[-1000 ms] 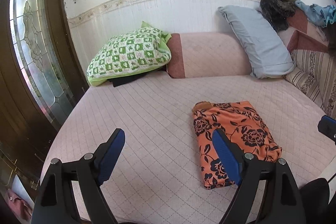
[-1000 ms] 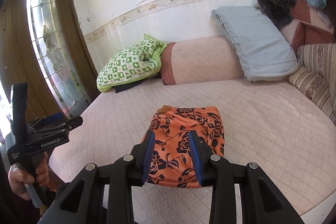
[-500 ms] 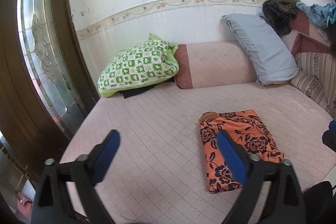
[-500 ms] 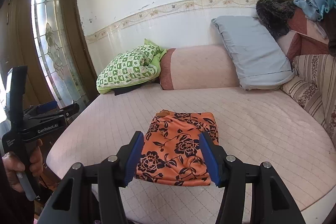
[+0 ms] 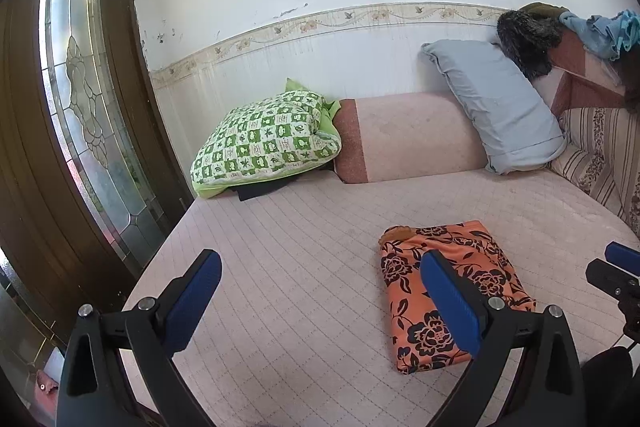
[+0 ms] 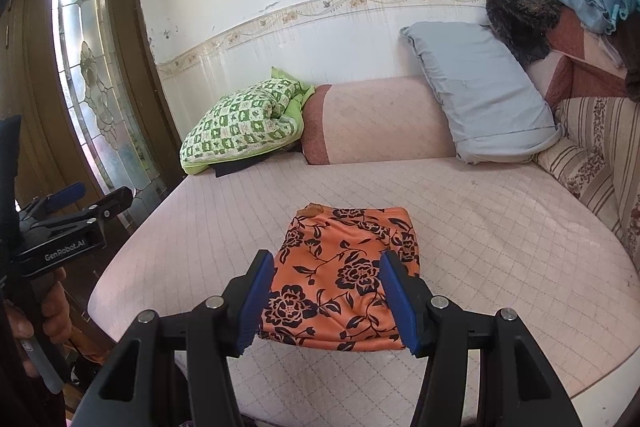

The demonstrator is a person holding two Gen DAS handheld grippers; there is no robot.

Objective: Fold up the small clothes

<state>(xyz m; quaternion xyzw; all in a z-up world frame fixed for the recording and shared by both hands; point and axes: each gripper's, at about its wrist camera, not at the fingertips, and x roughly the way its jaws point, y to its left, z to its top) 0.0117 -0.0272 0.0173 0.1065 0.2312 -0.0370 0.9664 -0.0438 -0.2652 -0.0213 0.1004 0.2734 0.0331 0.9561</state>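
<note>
An orange garment with black flowers (image 5: 436,291) lies folded into a flat rectangle on the pink quilted bed (image 5: 300,247). It also shows in the right wrist view (image 6: 344,271). My left gripper (image 5: 320,291) is open wide and empty, held above the bed to the left of the garment. My right gripper (image 6: 326,301) is open and empty, held back above the garment's near edge. The left gripper's body shows at the left of the right wrist view (image 6: 68,227), held in a hand.
A green checked pillow (image 5: 268,139), a pink bolster (image 5: 412,135) and a grey pillow (image 5: 496,111) lie along the far wall. A striped cushion (image 5: 600,155) and piled clothes (image 5: 560,31) are at the right. A glass-panelled door (image 5: 88,115) stands left.
Both grippers have pulled back and up from the folded garment. My right gripper has opened from nearly shut to open. The garment has not moved.
</note>
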